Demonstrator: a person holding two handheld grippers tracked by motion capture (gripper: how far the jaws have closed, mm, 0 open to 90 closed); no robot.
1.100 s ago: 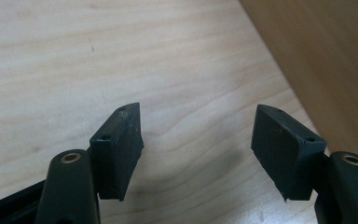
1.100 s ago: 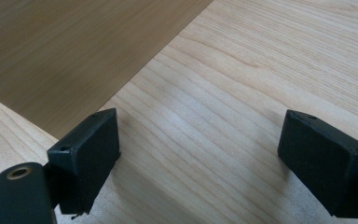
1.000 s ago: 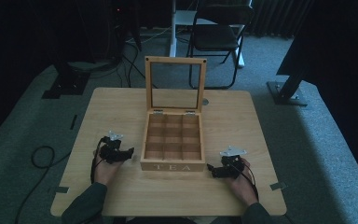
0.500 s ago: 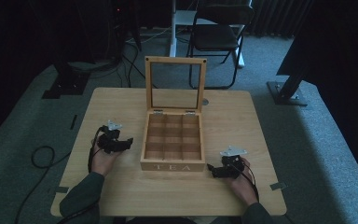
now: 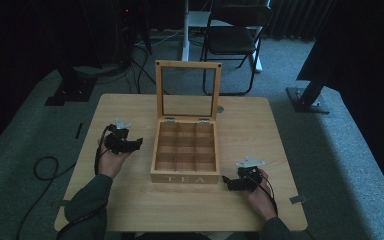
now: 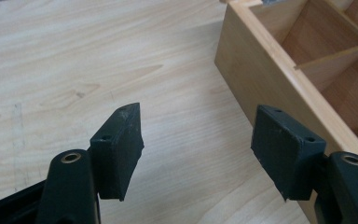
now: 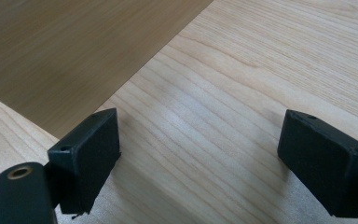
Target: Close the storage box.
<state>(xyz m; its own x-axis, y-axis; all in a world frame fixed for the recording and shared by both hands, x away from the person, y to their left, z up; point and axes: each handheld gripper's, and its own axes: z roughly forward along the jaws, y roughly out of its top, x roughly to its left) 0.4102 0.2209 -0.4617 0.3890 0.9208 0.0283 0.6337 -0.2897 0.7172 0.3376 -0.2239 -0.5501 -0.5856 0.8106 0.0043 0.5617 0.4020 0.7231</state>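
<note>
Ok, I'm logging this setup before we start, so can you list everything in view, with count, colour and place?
Tea box: one, light wood, "TEA" on its front, centre of the table, nine empty compartments.
Lid: one, wooden frame with a clear pane, standing upright at the box's back edge.
Table: one, pale wood, under everything.
Folding chair: one, dark, on the floor beyond the table.
Cables: several, black, on the grey floor to the left.
Stand bases: two, black, on the floor, one far left, one far right.
Left claw: one, black, open, left of the box, near its side wall.
Right claw: one, black, open, by the box's front right corner.
Sleeves: two, dark green, at the bottom edge.
</note>
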